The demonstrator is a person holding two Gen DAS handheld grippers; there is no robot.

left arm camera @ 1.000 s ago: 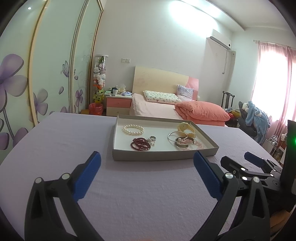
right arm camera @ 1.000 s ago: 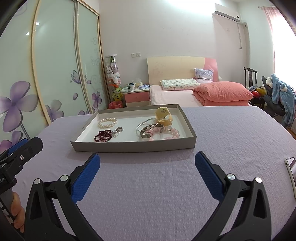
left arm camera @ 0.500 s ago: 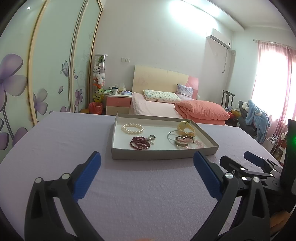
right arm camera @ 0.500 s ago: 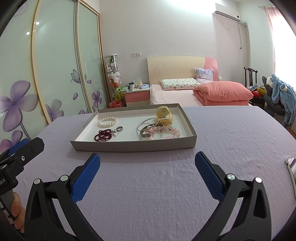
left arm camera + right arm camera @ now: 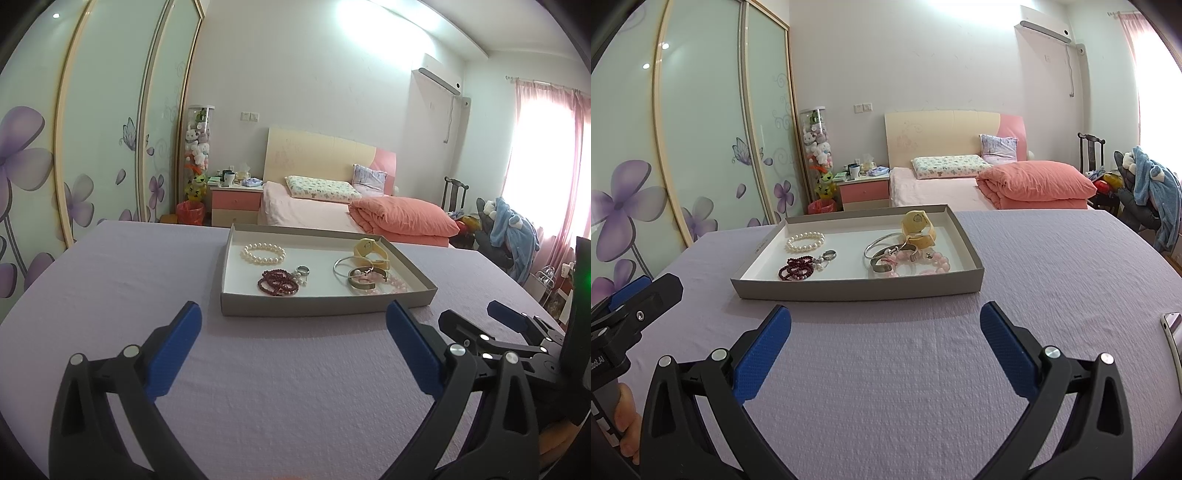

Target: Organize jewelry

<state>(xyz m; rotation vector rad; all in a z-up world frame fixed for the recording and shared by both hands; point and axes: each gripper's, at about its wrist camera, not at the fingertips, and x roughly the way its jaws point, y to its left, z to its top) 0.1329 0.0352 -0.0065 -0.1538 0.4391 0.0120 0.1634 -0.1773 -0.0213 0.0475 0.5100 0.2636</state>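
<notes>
Lavender cloth covers the table (image 5: 110,295), and near its middle sits the shallow grey tray (image 5: 857,290) with all the jewelry in view lying inside it. Over the last second almost nothing changes: the left wrist view drifts very slightly, so the tray sits a touch lower in frame, and no piece shifts. That fits both a sorting yet to be tackled and one already finished, since every piece lies in the tray yet the right-hand cluster overlaps in a tangle.

Both tools hang short of the tray's near wall, each with jaws spread wide and holding nothing: the left gripper (image 5: 293,345) and the right gripper (image 5: 885,347).

On the tray's left side lie the pearl bracelet (image 5: 263,253) and the dark red bead bracelet (image 5: 277,283), with a small ring (image 5: 303,270) just beside the red beads. On the right, the yellow watch (image 5: 918,229) touches the silver bangle (image 5: 882,245).

The right wrist view shows the pink bead bracelet (image 5: 932,264) clearly, where the left view half hides it behind the tray wall. It alone catches a phone (image 5: 1172,339) at the table's right edge and fingers (image 5: 626,424) on the left tool's handle.
</notes>
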